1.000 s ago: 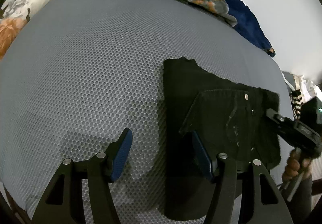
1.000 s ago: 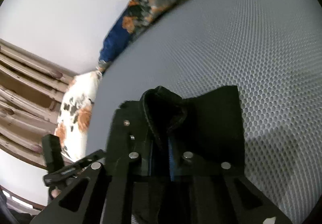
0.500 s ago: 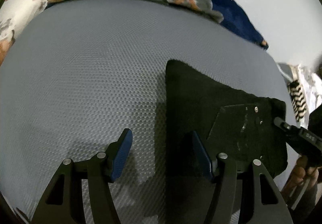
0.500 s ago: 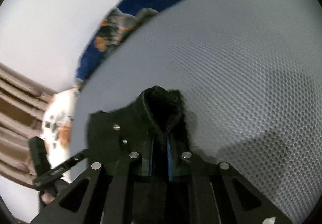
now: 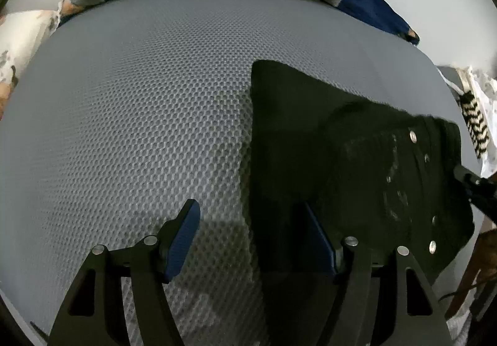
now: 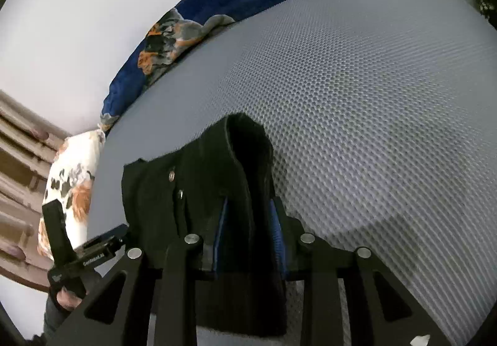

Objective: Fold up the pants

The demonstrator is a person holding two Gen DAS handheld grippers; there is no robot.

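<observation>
1. We see black pants [image 5: 295,134], denim-like with metal rivets, lying on the grey honeycomb-mesh mattress [image 5: 139,113].
2. Left wrist view: folded into a compact dark block on the right part of the mattress, left edge straight, top-left corner squared.
3. A rivet-studded flap lies doubled over the top layer at the block's right side.
4. Right wrist view: a thick fold of the pants [image 6: 245,159] stands up as a rounded hump between the right claw [image 6: 248,221] fingers, whose jaws are opening.
5. Remaining fabric is flat on the mattress.
</observation>
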